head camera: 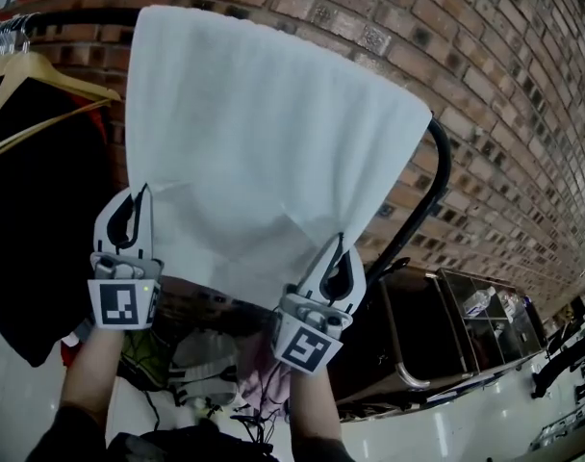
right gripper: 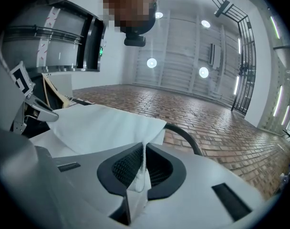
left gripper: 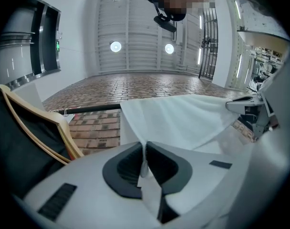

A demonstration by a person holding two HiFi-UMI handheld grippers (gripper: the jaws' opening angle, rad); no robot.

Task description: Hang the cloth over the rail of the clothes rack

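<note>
A white cloth (head camera: 264, 152) lies draped over the black rail (head camera: 437, 176) of the clothes rack, its near half hanging down toward me. My left gripper (head camera: 139, 192) is shut on the cloth's lower left corner. My right gripper (head camera: 342, 242) is shut on the lower right corner. In the left gripper view the cloth (left gripper: 183, 120) runs from the pinched jaws up over the rail (left gripper: 95, 109). In the right gripper view a fold of cloth (right gripper: 102, 125) sits pressed between the pads, with the rail's bend (right gripper: 185, 138) just behind.
Wooden hangers (head camera: 38, 80) with a black garment (head camera: 38, 219) hang on the rail at the left. A brick wall (head camera: 485, 75) stands behind. The rack's black upright (head camera: 408, 239) slopes down at the right, near a glass cabinet (head camera: 466, 306). Bags and cables (head camera: 206, 373) lie on the floor below.
</note>
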